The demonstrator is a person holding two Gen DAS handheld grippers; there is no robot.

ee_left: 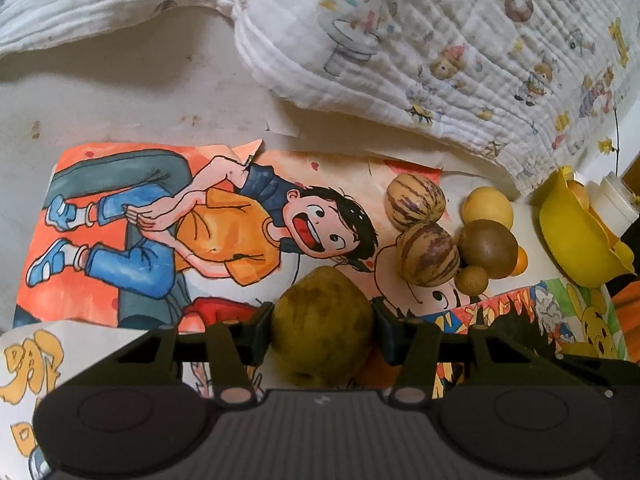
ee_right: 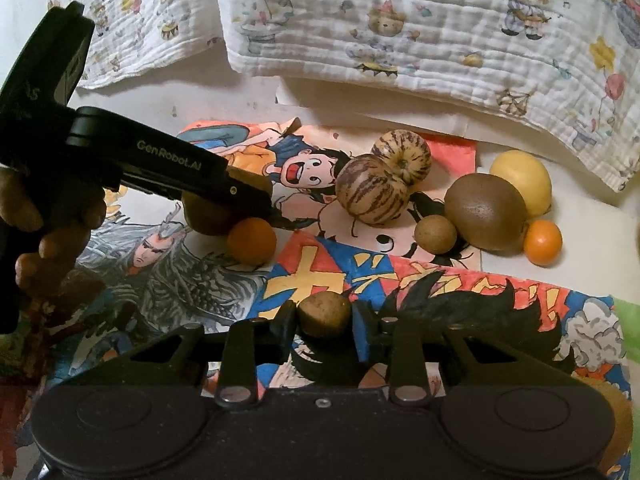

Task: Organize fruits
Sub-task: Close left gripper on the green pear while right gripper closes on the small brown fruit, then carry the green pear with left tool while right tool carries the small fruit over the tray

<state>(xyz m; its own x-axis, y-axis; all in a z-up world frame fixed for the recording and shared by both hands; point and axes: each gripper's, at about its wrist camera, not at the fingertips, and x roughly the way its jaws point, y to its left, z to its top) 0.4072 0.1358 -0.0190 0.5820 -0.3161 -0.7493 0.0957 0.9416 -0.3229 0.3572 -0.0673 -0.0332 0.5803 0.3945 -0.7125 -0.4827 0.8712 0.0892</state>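
My left gripper is shut on a large green-brown pear, low over the cartoon posters; it shows in the right wrist view with the pear under it. My right gripper is shut on a small round brown fruit. A cluster lies ahead: two striped melons, a kiwi, a lemon, a small brown fruit and a small orange. Another small orange lies beside the pear.
A yellow bowl stands at the right edge of the left wrist view. Cartoon posters cover the white surface. A printed white quilt hangs along the back. A white container sits behind the bowl.
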